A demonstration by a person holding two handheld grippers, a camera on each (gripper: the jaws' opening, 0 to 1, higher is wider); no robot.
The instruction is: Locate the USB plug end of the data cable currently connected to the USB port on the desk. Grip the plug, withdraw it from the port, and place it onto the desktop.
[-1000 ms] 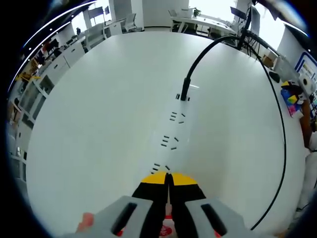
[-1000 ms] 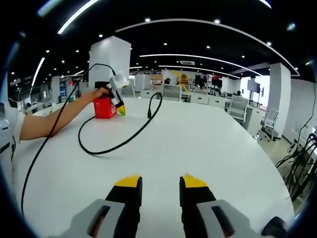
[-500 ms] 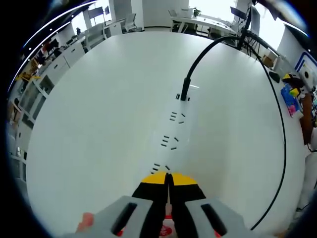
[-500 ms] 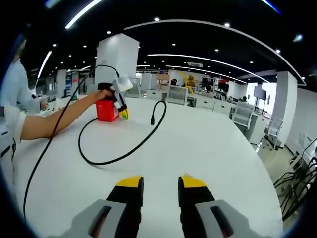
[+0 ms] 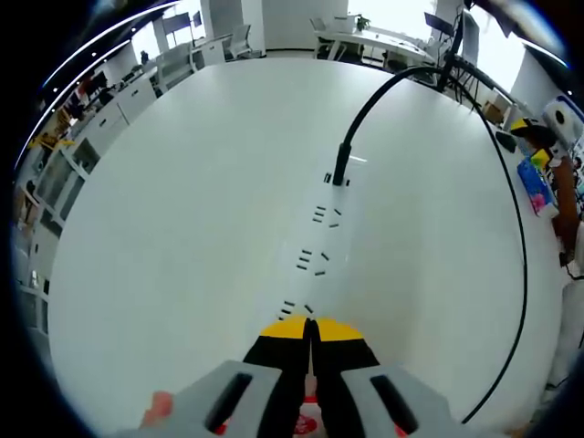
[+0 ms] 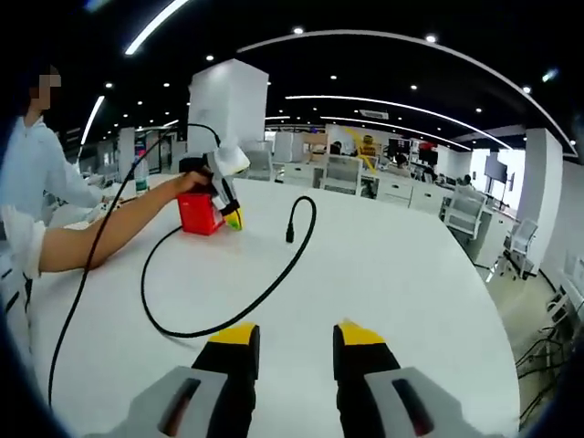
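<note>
The USB plug [image 5: 341,164] is seen standing upright from the white worktop [image 5: 182,210], seated in a port near the middle of the surface. In the left gripper view a row of small dark slot marks [image 5: 315,260] runs from the plug back toward the left gripper [image 5: 310,330]. From the plug, the black data cable [image 5: 522,274] arches upward, passes toward the far edge of the worktop, and returns in a long curve along the side edge. In the right gripper view the plug [image 6: 290,230] is seen from the side, with the cable looping across the worktop toward a red box [image 6: 201,215] near the far corner.

The left gripper is seen with its yellow-tipped jaws pressed together and nothing between them. It is held by a hand [image 6: 193,182] just beside the red box. The right gripper [image 6: 290,339] is held low over the near edge of the worktop, jaws spread apart and empty, well apart from the plug.

The plug is judged to be light, rigid and smooth-sided, while the cable is judged to be soft and springy. The rigid plug body is to be gripped just above the port, not the cable, and withdrawn straight along its axis. Some friction in the port is to be expected. A sideways pull is to be avoided, as the connector could be strained.
</note>
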